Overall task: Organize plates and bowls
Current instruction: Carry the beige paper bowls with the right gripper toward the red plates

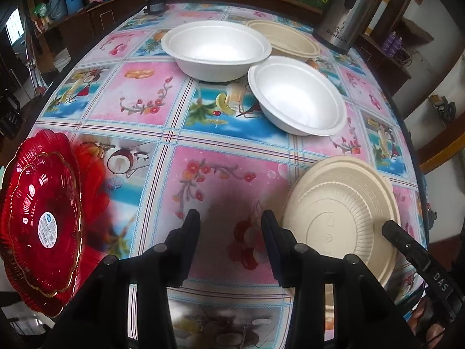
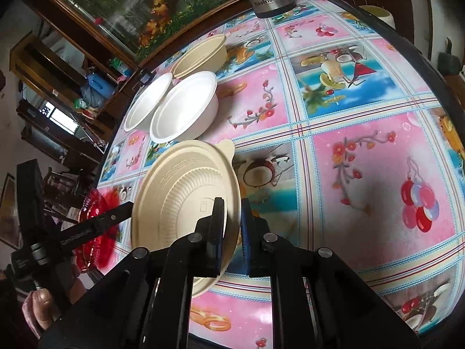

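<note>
Jaws of the right gripper (image 2: 232, 232) pinch the beige lid's (image 2: 186, 200) rim for carrying; left gripper (image 1: 231, 241) jaws hang released beside it.

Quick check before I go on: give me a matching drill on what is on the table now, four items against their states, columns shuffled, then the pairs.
Items
1. beige lid
2. red plates
3. white bowls
4. steel flask

States
A. two, upright and side by side on the tablecloth
B. standing at the far edge of the table, behind the beige bowl
C. rim clamped in the right gripper
D. stacked at the left edge of the left view, next to the open left gripper

Pairs: 1-C, 2-D, 3-A, 4-B
</note>
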